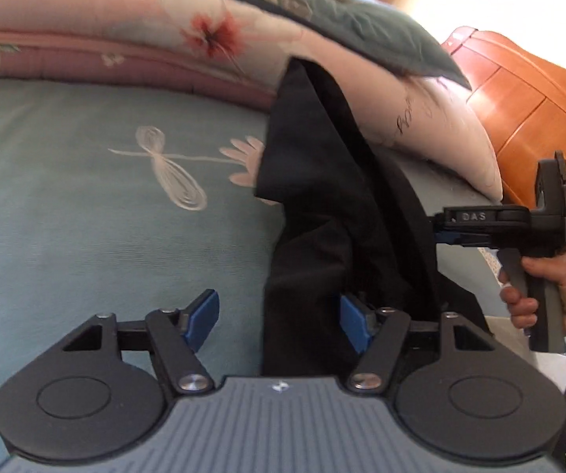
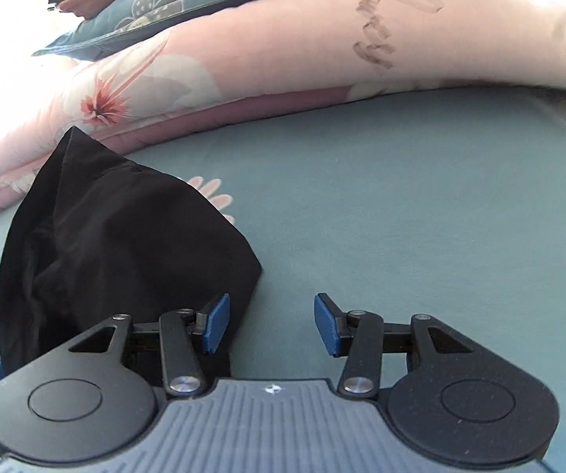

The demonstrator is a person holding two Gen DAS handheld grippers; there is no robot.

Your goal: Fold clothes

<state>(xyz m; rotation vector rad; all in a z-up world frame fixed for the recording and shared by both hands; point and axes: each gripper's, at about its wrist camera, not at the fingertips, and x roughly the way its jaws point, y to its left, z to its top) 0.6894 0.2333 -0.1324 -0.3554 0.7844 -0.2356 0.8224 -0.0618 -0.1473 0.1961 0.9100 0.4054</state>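
A bed (image 2: 421, 205) with a blue-green sheet (image 1: 86, 216) carries everything. The sheet has a pale dragonfly (image 1: 168, 169) and pink flower petals (image 2: 214, 193) drawn on it. A black cloth (image 2: 117, 244) lies crumpled on the sheet, and it covers part of the petals. Along the far side lies a folded pink quilt (image 2: 283, 59) with a red flower (image 2: 103, 106) on it. A blue pillow (image 2: 157, 0) rests on top of the quilt.
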